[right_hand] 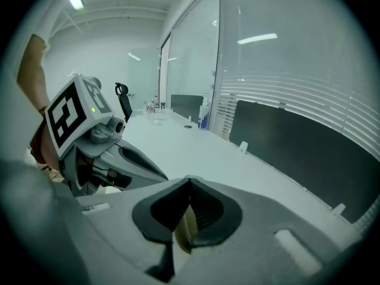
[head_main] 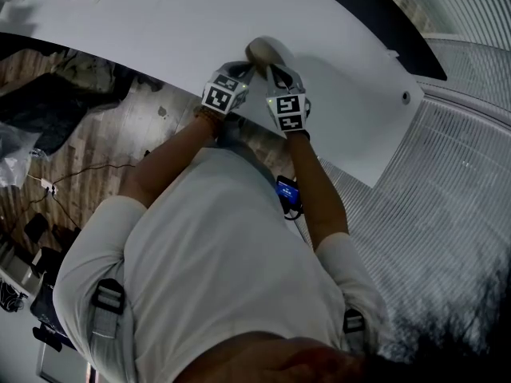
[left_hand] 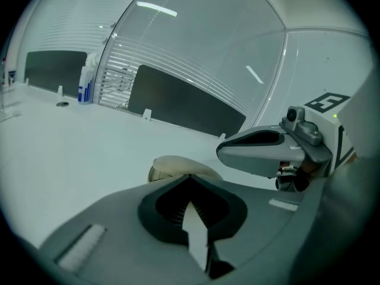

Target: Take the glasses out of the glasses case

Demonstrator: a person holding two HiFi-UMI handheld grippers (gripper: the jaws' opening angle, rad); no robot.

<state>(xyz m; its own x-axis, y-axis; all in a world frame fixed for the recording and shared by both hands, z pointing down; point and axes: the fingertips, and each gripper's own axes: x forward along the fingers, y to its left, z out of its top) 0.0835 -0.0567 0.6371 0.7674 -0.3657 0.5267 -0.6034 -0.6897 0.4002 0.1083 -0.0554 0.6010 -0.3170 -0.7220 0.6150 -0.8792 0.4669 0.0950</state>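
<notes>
At the near edge of the white table (head_main: 200, 22), a tan glasses case (head_main: 267, 52) sits, lid looks shut. Left gripper (head_main: 249, 69) and right gripper (head_main: 274, 70) are side by side, tips right at the case. Both have jaws pressed together with nothing clamped. Can't tell whether the tips touch the case.

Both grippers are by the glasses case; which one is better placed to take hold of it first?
Probably left. The left gripper has the glasses case straight ahead of its shut tips; the right gripper sees only a beige sliver of it under its shut jaws. Either must open first.
</notes>
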